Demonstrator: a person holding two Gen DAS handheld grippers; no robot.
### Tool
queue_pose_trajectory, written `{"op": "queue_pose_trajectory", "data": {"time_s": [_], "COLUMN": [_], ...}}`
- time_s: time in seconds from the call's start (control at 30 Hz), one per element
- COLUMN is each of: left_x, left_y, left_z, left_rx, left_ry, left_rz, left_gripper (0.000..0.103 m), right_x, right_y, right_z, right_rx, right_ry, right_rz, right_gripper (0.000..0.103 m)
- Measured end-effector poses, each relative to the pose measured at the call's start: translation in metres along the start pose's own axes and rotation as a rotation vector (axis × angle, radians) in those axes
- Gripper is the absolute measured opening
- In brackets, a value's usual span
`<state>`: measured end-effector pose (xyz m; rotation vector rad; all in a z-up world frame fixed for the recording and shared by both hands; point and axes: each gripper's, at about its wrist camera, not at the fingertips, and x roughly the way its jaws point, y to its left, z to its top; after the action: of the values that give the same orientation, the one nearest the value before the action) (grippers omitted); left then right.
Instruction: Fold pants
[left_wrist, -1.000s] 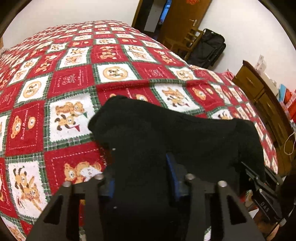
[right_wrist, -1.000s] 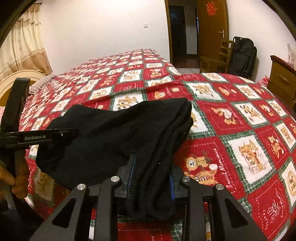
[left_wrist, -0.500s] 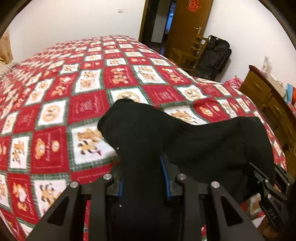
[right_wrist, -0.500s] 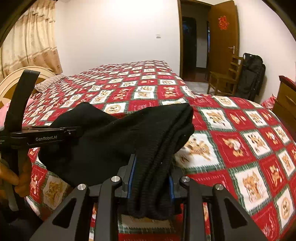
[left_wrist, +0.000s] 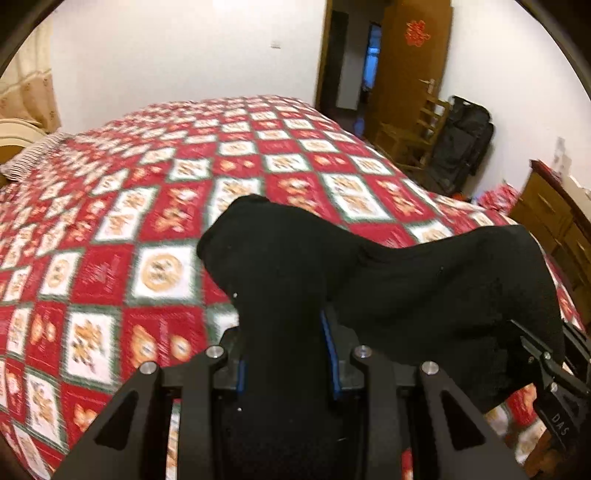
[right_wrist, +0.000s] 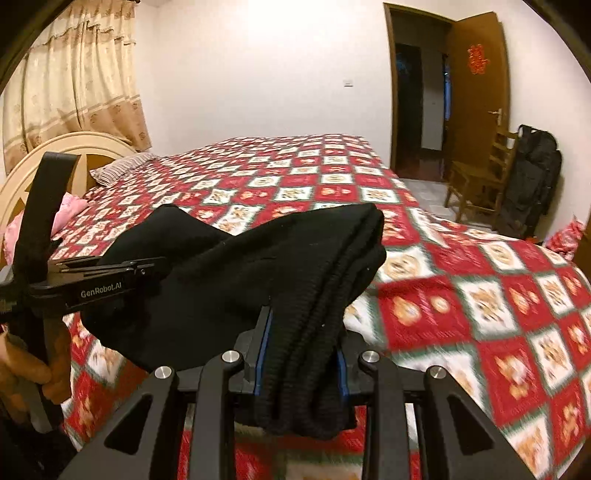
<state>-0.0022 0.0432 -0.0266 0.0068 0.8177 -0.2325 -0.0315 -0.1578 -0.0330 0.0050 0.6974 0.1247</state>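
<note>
**Tongs, two pairs, each clamped on one end of black pants above a bed**

Left tongs (left_wrist: 284, 354): blue-lined pads pressed narrow on a thick bunch of dark cloth. Right tongs (right_wrist: 301, 354): likewise closed on several stacked ribbed layers, which suggests the garment is already doubled at least once.

Pants (right_wrist: 229, 273): black knit, slung between the two grips, sagging in the middle, apparently lifted off the bedspread (right_wrist: 461, 295) at the near edge of the bed. Holding both ends at once keeps the layers aligned and lets the bundle be carried as one piece; a single grip would likely let the folds slide apart.

Bedspread: red, white and green checks with bear motifs, serving as the laying surface. Both views are blurred, so the whole assembly appears to be in motion.

Far right: open wooden door (right_wrist: 476, 92), wooden chair (right_wrist: 476, 177), black bag (right_wrist: 532, 184). Far left: curtains (right_wrist: 77, 85), headboard (right_wrist: 51, 155).

Judged stage: late; a final lay-down or last fold seems due.
</note>
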Motion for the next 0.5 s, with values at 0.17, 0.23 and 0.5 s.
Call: {"op": "queue_pose_trajectory", "data": {"time_s": [0.17,0.23,0.5], "left_x": [0.003,0.004,0.011], "left_y": [0.031,0.046,0.102], "left_z": [0.01,0.011,0.028], "left_rx": [-0.053,-0.082,-0.156], "left_ry": [-0.03,-0.04,-0.073], "left_rz": [0.082,0.114,0.262], "left_gripper": [0.033,0.033,0.033], "right_x": [0.028,0.043,0.101], "right_y": [0.028,0.046,0.092], "right_z": [0.024,0.034,0.063], "right_rx": [-0.044,-0.088,-0.16], "right_ry": [-0.014,-0.028,-0.036], "right_rz": [0.056,0.072,0.129], "right_gripper": [0.029,0.029,0.029]}}
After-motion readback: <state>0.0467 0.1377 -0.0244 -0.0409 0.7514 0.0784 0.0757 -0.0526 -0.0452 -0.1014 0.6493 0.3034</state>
